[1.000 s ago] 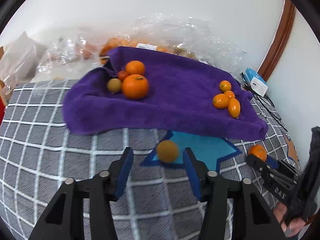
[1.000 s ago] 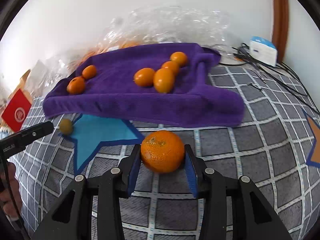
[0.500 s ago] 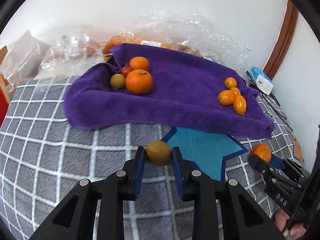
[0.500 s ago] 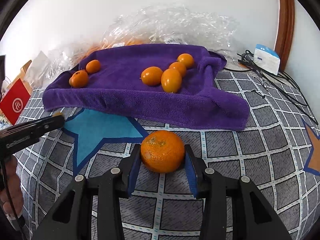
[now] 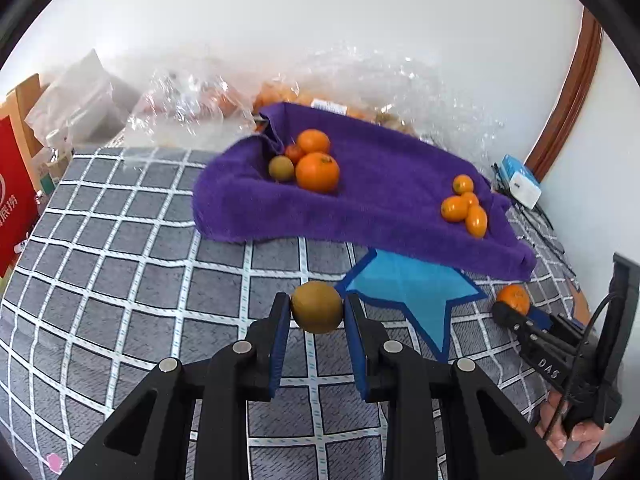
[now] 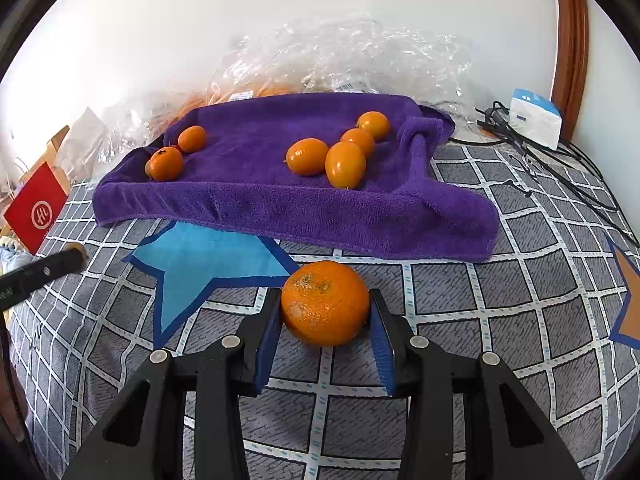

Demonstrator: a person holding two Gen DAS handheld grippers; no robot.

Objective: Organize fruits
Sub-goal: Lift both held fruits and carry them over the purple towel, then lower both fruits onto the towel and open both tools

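Observation:
My left gripper (image 5: 317, 310) is shut on a small brown-green kiwi (image 5: 317, 307), held just above the grey checked bedcover. My right gripper (image 6: 325, 308) is shut on a large orange mandarin (image 6: 325, 303); the left wrist view shows that mandarin (image 5: 513, 298) at the far right. A purple towel (image 5: 380, 184) lies behind. On its left part sit two mandarins (image 5: 318, 171), a small red fruit and another kiwi (image 5: 281, 168). Several kumquats (image 5: 466, 208) cluster on its right part. In the right wrist view the kumquats (image 6: 344, 164) are mid-towel.
Crinkled clear plastic bags (image 6: 360, 60) with more fruit lie behind the towel against the white wall. A white and blue charger (image 6: 534, 118) with black cables sits at the right. A red box (image 5: 12, 208) stands at the left edge. A blue star (image 6: 204, 256) marks the bedcover.
My left gripper closed on the kiwi and carried it up and to the left, off the blue star. The right gripper kept its hold on the mandarin and stayed put.

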